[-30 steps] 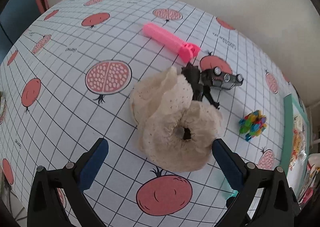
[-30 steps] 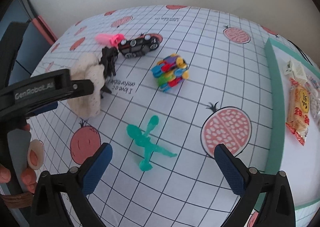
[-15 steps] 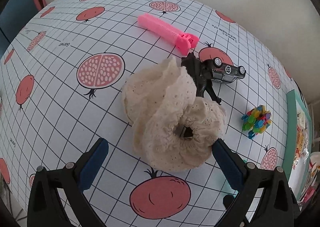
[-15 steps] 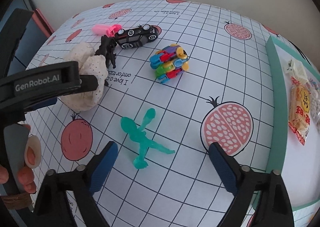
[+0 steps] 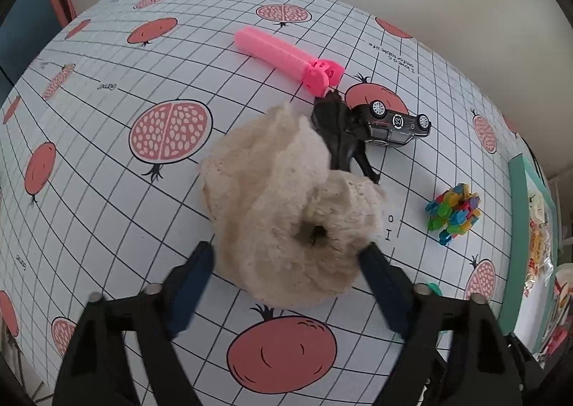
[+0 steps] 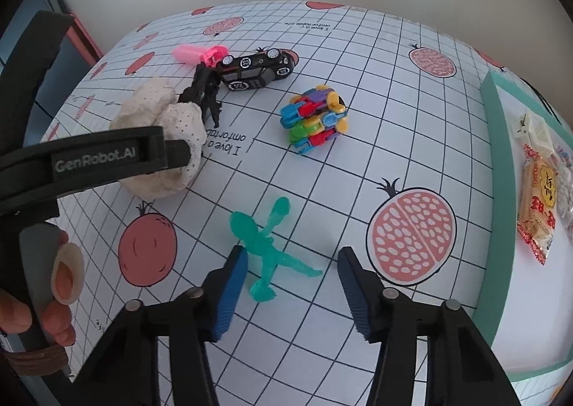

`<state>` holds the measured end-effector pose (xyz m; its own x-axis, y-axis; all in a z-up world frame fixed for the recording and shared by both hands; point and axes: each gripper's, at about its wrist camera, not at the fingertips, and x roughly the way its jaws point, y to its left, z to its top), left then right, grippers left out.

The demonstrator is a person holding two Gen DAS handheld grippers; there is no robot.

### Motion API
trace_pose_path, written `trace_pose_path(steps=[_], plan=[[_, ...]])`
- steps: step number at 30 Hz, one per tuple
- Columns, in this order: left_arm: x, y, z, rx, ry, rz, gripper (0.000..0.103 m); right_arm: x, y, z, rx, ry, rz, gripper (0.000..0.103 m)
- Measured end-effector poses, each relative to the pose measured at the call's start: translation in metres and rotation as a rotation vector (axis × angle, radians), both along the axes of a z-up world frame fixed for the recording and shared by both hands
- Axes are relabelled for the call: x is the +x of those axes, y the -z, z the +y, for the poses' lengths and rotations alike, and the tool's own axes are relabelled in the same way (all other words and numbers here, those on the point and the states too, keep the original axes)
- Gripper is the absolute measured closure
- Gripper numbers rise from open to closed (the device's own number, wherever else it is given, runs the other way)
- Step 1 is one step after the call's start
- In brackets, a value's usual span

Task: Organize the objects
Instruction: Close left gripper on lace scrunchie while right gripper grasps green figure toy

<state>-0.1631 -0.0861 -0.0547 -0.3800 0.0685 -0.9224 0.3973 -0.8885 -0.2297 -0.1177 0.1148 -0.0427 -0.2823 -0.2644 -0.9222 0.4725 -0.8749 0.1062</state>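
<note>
Closing in on two pickups, neither gripped yet. Table (image 6: 358, 90) carries scattered toys; teal tray (image 6: 490, 126) at right edge. My left tongs (image 5: 286, 262) wide open, straddling cream scrunchie (image 5: 279, 198) mid-table, right pad brushing cloth. My right tongs (image 6: 292, 284) open, green figure (image 6: 266, 252) between pads, left pad just beside it. Next: lower, squeeze, carry, likely to tray.

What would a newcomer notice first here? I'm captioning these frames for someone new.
Probably the big cream lace scrunchie, lying between the open fingers of the left hand-held gripper on the pomegranate-print tablecloth. Next, the translucent green figure at the open right hand-held gripper, with the bright multicoloured clip bundle beyond it.
</note>
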Motion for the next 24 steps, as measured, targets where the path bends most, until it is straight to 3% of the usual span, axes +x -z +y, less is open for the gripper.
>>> trace_pose_path(steps=[5,9,11,24], plan=[[0.001,-0.0003,0.0028,0.005,0.008,0.001,0.034,-0.0005,-0.0007,0.0022,-0.019,0.009,-0.018,0.056],[0.0019,0.0012,0.0044,0.012,0.006,-0.005,0.038,0.0001,-0.0006,0.0027,-0.023,0.008,-0.025,0.057],[0.0024,0.0019,0.005,0.017,0.007,-0.006,0.044,-0.0009,-0.0006,0.0035,-0.022,0.011,-0.027,0.063],[0.0089,-0.0016,0.0101,0.024,-0.002,0.001,0.077,-0.0003,-0.0015,0.0076,-0.058,0.012,-0.061,0.065]])
